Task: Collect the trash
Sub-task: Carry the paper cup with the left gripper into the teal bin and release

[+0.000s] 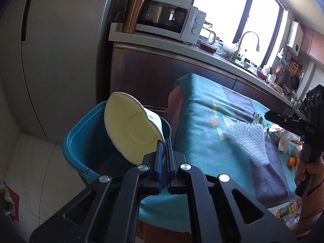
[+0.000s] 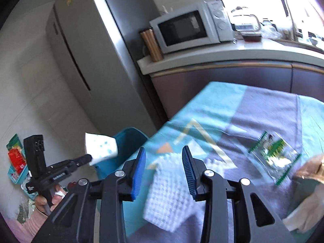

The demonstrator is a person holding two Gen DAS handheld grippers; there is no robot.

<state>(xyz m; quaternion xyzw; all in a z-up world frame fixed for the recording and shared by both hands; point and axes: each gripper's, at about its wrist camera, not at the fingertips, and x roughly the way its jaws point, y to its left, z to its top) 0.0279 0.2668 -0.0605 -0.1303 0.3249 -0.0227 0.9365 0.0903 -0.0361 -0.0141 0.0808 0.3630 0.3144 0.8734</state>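
Far left: pale floor tiles and the tall grey fridge (image 1: 60, 50). Next over, blue bin (image 1: 81, 147) on the floor, right up against the table's end. L tongs (image 1: 163, 141) are pinched tight on the rim of a crushed paper cup (image 1: 131, 129), pale yellow inside, blue-dotted white outside, and it hangs tilted over the bin's mouth, opening facing the cam. From the R wrist cam that same cup (image 2: 102, 148) shows at the tip of the L tongs (image 2: 89, 159), bin (image 2: 129, 139) just behind it, a hand (image 2: 50, 200) on the grip below.

Moving right: table (image 1: 202, 105) under a teal and grey cloth. On it, white foam fruit net (image 1: 249, 141), near the middle. R tongs (image 2: 163, 168) stand part open, blue pads apart, nothing pinched; the foam net (image 2: 168, 192) lies on the cloth below the gap, pads not pressing it as far as I can tell. Frame's blurry here.

Further right on the cloth: green and white clear wrapper (image 2: 273, 158), then crumpled tissue (image 1: 285, 139) and an orange peel bit (image 1: 291, 161) by the table's far side. R hand (image 1: 307, 170) grips its handle at the edge.

Background: microwave (image 1: 168, 20) and copper tumbler (image 1: 132, 14) on the back counter, bright window beyond.
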